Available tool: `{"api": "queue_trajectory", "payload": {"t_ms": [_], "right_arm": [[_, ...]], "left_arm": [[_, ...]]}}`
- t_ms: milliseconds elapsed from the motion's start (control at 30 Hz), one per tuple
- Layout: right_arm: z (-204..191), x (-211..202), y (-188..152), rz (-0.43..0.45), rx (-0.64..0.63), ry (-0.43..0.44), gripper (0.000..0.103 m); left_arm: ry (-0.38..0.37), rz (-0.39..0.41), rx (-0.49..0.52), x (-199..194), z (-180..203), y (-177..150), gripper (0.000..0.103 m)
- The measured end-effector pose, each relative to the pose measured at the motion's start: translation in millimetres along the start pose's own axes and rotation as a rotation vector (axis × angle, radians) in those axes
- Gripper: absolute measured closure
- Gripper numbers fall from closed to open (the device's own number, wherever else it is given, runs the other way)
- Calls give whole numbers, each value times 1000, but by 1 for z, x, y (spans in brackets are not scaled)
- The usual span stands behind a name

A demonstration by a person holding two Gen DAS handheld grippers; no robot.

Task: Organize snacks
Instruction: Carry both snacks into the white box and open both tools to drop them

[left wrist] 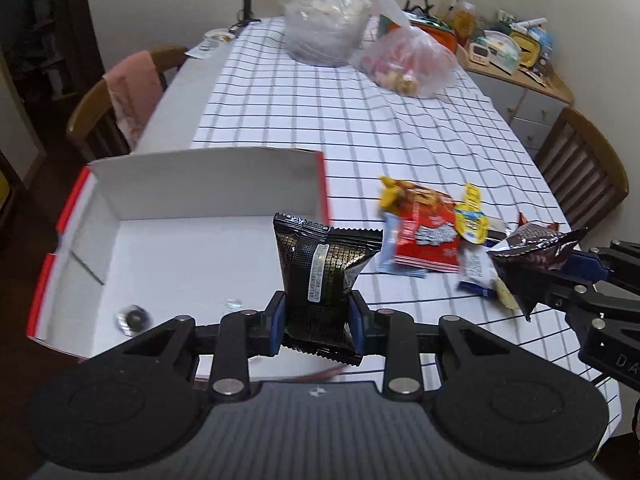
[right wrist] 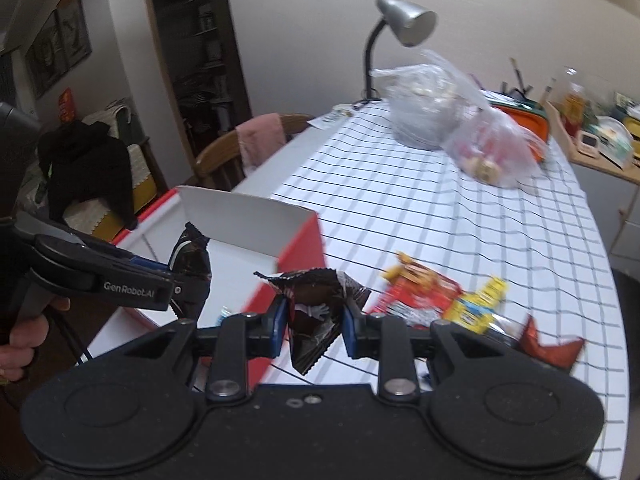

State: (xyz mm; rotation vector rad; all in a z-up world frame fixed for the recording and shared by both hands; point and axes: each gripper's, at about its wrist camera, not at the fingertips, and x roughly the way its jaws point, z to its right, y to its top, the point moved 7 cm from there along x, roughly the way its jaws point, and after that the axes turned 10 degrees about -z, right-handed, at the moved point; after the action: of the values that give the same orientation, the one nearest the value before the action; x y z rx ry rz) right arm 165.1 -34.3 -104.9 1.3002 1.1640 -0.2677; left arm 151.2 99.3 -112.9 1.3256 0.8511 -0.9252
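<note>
Transfer step: left hand-held gripper (left wrist: 318,320) clamps a black snack packet (left wrist: 324,272); right hand-held gripper (right wrist: 316,320) clamps a dark, apparently chocolate, packet (right wrist: 316,304). Next: release both inside the white box (left wrist: 168,256).

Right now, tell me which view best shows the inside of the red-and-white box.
The left wrist view: it looks down into the box, showing its white floor. The right wrist view catches only one corner and wall.

A table (left wrist: 180,92) carries a white cloth with a dark grid (left wrist: 320,120). On it stand an open white box with red sides (left wrist: 208,184) at the near left, a blurred heap of snack packets (left wrist: 432,232) beside it, two knotted clear plastic bags (left wrist: 328,24) (far end), and a desk lamp (right wrist: 404,20).
</note>
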Motion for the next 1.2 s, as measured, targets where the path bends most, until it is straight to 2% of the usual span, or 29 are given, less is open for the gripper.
{"api": "queue_trajectory", "payload": {"t_ms": [433,667,933,1200], "right_arm": [[-71,59,35,-40,-51,37,77],[-96,100,47,-89,-80,33,76],[-106,153,45,-185,-82,9,76],[-105,194,37,-282,-87,-7,77]], "left_arm": [[79,9,-39,-12,-95,10,72],[132,-18,-36,1,-138,20,72],[172,-101,-17,34,-168,35,72],[191,-234,59,79,-171,45,72]]}}
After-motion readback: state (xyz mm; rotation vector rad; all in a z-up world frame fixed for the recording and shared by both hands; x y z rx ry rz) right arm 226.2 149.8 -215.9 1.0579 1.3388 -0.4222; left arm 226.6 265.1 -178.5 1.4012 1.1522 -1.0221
